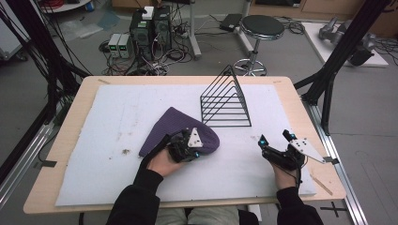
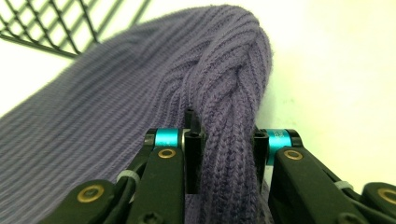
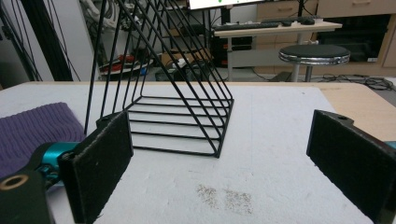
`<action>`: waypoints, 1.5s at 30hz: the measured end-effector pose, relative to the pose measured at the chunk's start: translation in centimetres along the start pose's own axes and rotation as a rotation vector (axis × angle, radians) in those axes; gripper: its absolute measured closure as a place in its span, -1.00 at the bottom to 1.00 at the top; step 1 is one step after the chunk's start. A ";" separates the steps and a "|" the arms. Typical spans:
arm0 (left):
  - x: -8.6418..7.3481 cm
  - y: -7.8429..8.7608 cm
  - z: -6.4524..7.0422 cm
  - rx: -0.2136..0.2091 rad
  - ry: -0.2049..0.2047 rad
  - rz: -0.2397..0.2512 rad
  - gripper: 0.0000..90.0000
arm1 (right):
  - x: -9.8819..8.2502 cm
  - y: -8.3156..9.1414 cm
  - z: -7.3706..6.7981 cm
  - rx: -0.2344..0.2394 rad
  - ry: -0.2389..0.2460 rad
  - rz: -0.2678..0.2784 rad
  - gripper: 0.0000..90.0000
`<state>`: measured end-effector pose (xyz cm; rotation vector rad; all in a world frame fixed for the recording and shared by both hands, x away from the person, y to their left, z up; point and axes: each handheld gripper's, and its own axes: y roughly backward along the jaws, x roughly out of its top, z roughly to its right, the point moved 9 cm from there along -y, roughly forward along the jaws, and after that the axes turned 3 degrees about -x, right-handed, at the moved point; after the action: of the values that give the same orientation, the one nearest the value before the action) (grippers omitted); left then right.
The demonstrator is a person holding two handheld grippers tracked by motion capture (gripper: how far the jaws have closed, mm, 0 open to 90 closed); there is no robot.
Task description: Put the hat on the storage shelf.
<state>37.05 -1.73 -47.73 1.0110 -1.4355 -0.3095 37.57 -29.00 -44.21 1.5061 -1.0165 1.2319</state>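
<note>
Hidden in the high view under the left gripper [image 1: 187, 144] and hand: the near edge of the purple knit hat [image 1: 164, 129], with the pinched fold impossible to make out there. Cut off in the left gripper view by the left and bottom edges: most of the hat [image 2: 116, 107]; blurred and clipped at top left, the black wire rack [image 2: 56, 23]. Cut off in the right gripper view: the rack's top [image 3: 154, 56], the hat's left part [image 3: 32, 128], and the lower ends of both pads of the right gripper [image 3: 219, 154].

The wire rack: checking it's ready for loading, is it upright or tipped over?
Upright. The black wire rack stands on its flat base on the white mat, its triangular dividers rising to a peak.
</note>
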 end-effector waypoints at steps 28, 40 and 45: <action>3.2 10.3 -3.2 0.149 0.086 0.366 0.67 | -0.2 -0.2 -0.2 0.005 0.005 -0.010 -0.86; 4.9 14.6 -4.1 0.213 0.040 0.499 0.67 | -0.3 -0.2 -0.3 0.008 0.004 -0.013 -0.86; 6.2 16.0 -3.8 0.229 0.001 0.534 0.67 | -0.3 -0.2 -0.4 0.013 0.000 -0.014 -0.86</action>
<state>35.50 4.47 -31.35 0.7661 -1.7038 0.2491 37.64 -28.51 -44.48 1.5205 -0.9982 1.2307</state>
